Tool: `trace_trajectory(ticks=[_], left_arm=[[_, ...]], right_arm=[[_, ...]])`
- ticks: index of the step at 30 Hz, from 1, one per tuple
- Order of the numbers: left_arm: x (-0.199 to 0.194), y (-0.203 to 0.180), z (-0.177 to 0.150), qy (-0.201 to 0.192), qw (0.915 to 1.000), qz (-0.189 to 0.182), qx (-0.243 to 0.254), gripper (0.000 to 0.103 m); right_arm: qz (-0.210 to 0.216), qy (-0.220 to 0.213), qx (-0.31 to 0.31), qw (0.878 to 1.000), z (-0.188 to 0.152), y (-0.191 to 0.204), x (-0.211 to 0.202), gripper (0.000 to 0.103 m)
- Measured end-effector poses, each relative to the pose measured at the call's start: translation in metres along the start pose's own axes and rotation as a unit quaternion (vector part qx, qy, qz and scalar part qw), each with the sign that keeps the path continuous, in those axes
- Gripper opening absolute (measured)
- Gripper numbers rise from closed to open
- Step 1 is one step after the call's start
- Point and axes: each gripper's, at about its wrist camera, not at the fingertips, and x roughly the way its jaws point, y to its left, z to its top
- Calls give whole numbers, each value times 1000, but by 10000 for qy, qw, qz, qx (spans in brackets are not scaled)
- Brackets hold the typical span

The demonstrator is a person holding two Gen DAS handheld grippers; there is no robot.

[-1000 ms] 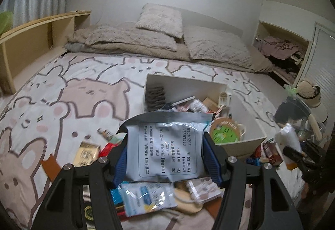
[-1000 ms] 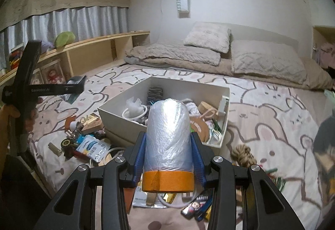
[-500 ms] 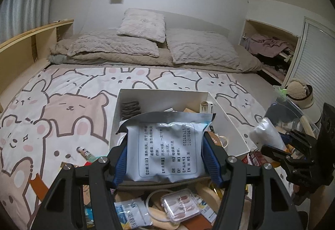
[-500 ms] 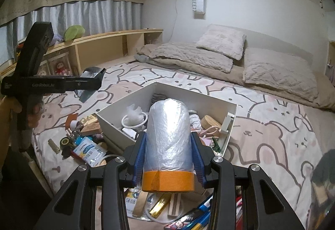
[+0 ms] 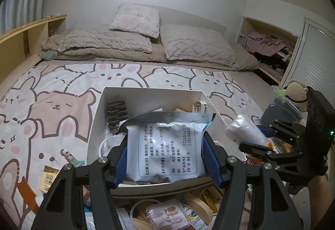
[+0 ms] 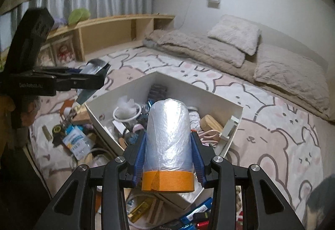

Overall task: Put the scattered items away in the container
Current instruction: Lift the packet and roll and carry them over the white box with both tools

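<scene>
My left gripper (image 5: 165,152) is shut on a silver-grey foil pouch (image 5: 167,146) with printed text, held over the near edge of the white box (image 5: 146,92). My right gripper (image 6: 168,154) is shut on a roll of clear plastic film with an orange band (image 6: 167,140), held above the near corner of the white box (image 6: 201,96). The box holds several items, among them a dark hair claw (image 5: 116,110) and a white ring (image 6: 126,114). Each gripper shows in the other's view: the right gripper (image 5: 249,136) with its roll, the left gripper (image 6: 92,75) with its pouch.
Loose items lie on the bear-print bedspread (image 5: 52,94) around the box: a small tube (image 5: 70,155), a clear case (image 5: 167,212), a blue-white packet (image 6: 76,142), blue items (image 6: 196,215). Pillows (image 5: 136,19) sit at the far end. A wooden shelf (image 6: 108,25) runs along the left.
Both grippers moved toward the box with their loads still held. The box is nearer and more centred in both views; the right gripper rolled a little.
</scene>
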Motion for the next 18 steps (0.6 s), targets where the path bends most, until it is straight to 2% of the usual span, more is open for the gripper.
trace_trajectory(ticks=[18], left_arm=[[32, 5, -3, 308, 9994, -106, -129, 63]], right_arm=[[495, 852, -625, 9932, 3, -3, 52, 42]])
